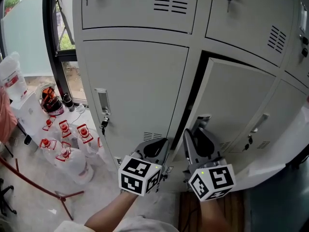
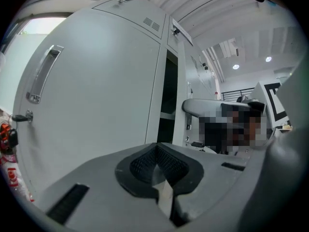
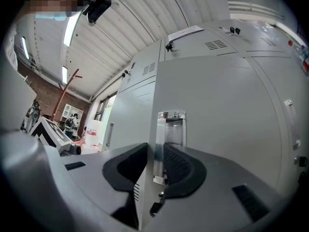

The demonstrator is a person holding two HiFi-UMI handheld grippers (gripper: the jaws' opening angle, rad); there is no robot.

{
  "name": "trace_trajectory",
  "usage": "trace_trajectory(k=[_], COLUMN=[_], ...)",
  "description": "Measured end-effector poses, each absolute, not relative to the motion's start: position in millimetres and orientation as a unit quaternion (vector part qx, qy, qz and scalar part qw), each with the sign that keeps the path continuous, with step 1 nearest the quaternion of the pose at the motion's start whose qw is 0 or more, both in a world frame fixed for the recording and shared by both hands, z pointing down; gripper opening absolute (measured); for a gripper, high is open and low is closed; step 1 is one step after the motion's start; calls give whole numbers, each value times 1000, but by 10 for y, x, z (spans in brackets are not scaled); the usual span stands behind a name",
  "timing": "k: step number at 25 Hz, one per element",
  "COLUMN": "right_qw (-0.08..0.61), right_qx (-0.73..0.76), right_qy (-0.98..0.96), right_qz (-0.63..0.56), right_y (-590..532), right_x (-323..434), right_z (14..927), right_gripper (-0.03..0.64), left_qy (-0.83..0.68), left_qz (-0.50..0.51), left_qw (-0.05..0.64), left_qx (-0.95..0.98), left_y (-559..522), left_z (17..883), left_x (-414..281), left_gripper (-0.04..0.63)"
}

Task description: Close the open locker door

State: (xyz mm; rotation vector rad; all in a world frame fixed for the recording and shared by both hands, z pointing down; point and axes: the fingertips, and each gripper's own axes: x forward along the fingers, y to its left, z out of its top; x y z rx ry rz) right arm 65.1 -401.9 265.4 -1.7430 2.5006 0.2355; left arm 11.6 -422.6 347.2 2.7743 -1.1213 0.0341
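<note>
The grey locker door (image 1: 231,98) in the lower row stands slightly ajar, with a dark gap (image 1: 195,93) along its left edge. My right gripper (image 1: 199,132) is shut on that free edge, right at the door's recessed metal handle (image 3: 170,134). In the right gripper view the door (image 3: 222,120) fills the right side and its edge runs between the two pads of my right gripper (image 3: 155,164). My left gripper (image 1: 154,149) is shut and empty, held close in front of the closed neighbouring door (image 1: 137,81). The left gripper view shows my left gripper (image 2: 158,170) before that closed door (image 2: 96,95), with the gap (image 2: 169,95) to its right.
The closed left door has a handle (image 1: 102,101) and a key (image 1: 104,124) in its lock. Several clear jugs with red labels (image 1: 67,151) stand on the floor at the left, below a window (image 1: 65,42). Another locker (image 1: 270,115) adjoins at the right.
</note>
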Motion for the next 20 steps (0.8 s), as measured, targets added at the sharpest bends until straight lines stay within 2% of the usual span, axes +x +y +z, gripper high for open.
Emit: trace_trajectory(k=[20], right_qw=[45], right_qx=[-613], right_qy=[786], right_qz=[70], right_y=[-4512], right_x=[689], right_z=[2666], right_gripper=[92], left_qy=[-326], left_qz=[14], left_qw=[57], left_qx=[944], left_y=[-4504], left_z=[3438], left_x=[51], left_gripper=[6])
